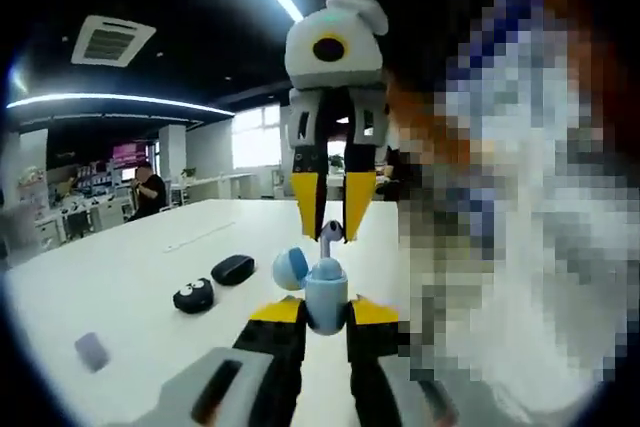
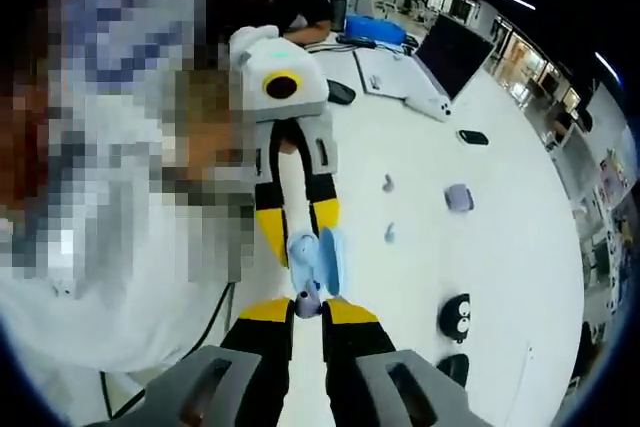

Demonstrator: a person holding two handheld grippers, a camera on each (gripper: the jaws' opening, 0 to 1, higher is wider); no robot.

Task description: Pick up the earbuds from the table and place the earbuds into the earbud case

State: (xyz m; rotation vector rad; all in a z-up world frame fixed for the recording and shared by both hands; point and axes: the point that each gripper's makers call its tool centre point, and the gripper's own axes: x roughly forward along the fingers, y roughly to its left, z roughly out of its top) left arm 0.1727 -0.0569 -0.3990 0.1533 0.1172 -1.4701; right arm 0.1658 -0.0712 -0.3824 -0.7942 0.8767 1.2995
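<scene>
My left gripper [image 1: 325,313] is shut on a light-blue earbud case [image 1: 326,295], whose round lid [image 1: 291,267] hangs open to the left. My right gripper [image 1: 333,231] comes down from above, shut on a pale earbud [image 1: 330,235] whose tip sits just over the case's opening. In the right gripper view, my right gripper [image 2: 308,309] pinches the earbud [image 2: 308,299] against the blue case [image 2: 305,252], which the left gripper [image 2: 297,242] holds from the opposite side. Two small pale pieces, perhaps earbuds [image 2: 387,183], lie on the white table [image 2: 500,247].
Two black cases [image 1: 193,295] [image 1: 232,269] and a small lavender object [image 1: 92,350] lie on the table to the left. A phone [image 2: 473,137], a laptop [image 2: 440,57] and a black mouse [image 2: 340,92] sit farther off. A person [image 1: 148,190] sits at a distant desk.
</scene>
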